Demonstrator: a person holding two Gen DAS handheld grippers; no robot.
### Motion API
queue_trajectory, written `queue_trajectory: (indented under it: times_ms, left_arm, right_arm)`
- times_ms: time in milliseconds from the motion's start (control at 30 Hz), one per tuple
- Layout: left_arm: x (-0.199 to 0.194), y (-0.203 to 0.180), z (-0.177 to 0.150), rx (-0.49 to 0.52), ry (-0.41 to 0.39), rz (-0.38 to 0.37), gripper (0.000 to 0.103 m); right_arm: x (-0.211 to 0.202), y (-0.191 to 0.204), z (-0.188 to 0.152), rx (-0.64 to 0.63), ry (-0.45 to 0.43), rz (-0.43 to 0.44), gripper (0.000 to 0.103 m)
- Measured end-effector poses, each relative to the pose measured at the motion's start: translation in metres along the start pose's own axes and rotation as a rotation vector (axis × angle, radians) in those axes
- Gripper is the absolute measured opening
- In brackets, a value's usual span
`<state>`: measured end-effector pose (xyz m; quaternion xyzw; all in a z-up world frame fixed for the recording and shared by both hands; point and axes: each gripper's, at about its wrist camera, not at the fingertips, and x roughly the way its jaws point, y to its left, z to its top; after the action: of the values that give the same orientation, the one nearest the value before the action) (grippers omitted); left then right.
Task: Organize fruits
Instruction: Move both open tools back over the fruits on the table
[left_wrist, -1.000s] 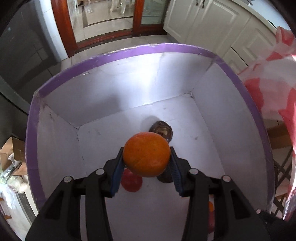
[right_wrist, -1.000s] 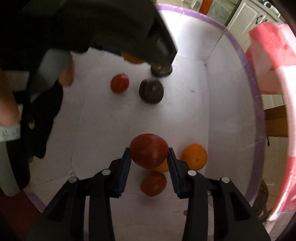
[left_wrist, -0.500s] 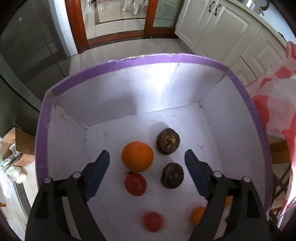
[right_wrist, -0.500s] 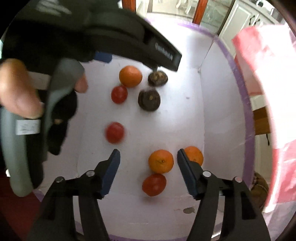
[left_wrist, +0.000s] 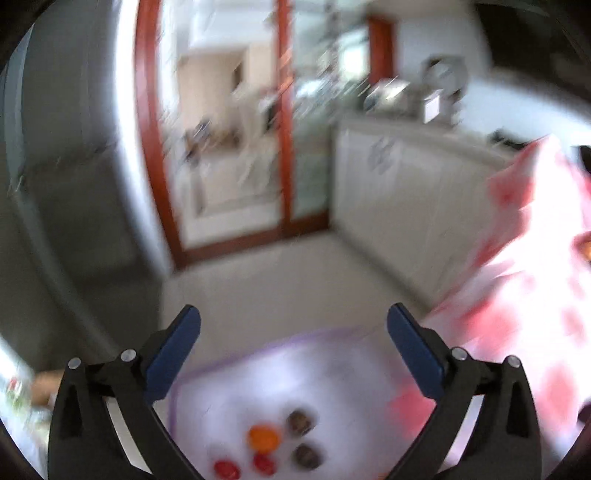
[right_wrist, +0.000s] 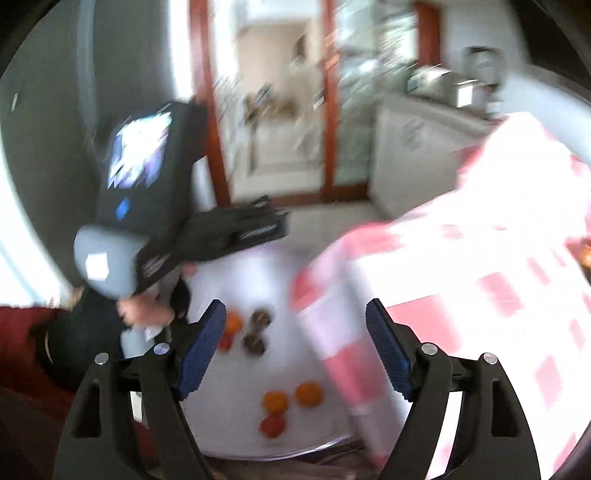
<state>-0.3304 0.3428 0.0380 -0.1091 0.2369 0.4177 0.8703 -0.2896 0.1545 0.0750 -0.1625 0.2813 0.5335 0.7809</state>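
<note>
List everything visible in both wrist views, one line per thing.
White cardboard box with purple rim: one, on the floor below both grippers.
Round orange fruits: three; two near the right gripper, one farther back.
Round red fruits: three, blurred, among the oranges.
Dark brown round fruits: two, side by side.
Pink-and-white checked cloth: one, right of the box.
White cabinets: along the right wall.
Red-framed glass door: behind.
Hand: one, holding the left gripper.
Left gripper: opening, empty.
Right gripper: opening, empty.
</note>
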Motion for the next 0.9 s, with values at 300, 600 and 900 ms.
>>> queue_trajectory:
  times_ms: [300,600,900]
  left_arm:
    - [-0.042,-0.201,0.046,0.163,0.044,-0.522,0.101]
    - [0.014,-0.413,0.041,0.116,0.264,-0.633,0.101]
    - [0.068,-0.469,0.031,-0.082,0.354,-0.682,0.101]
  right_arm:
    - [-0.122,-0.176,-0.037,0.433,-0.237,-0.354,0.080]
    - [-0.176,-0.299,-0.095,0.718,-0.257,-0.565,0.087]
    - [-0.152,-0.399,-0.108,0.763,-0.100,-0.674,0.087]
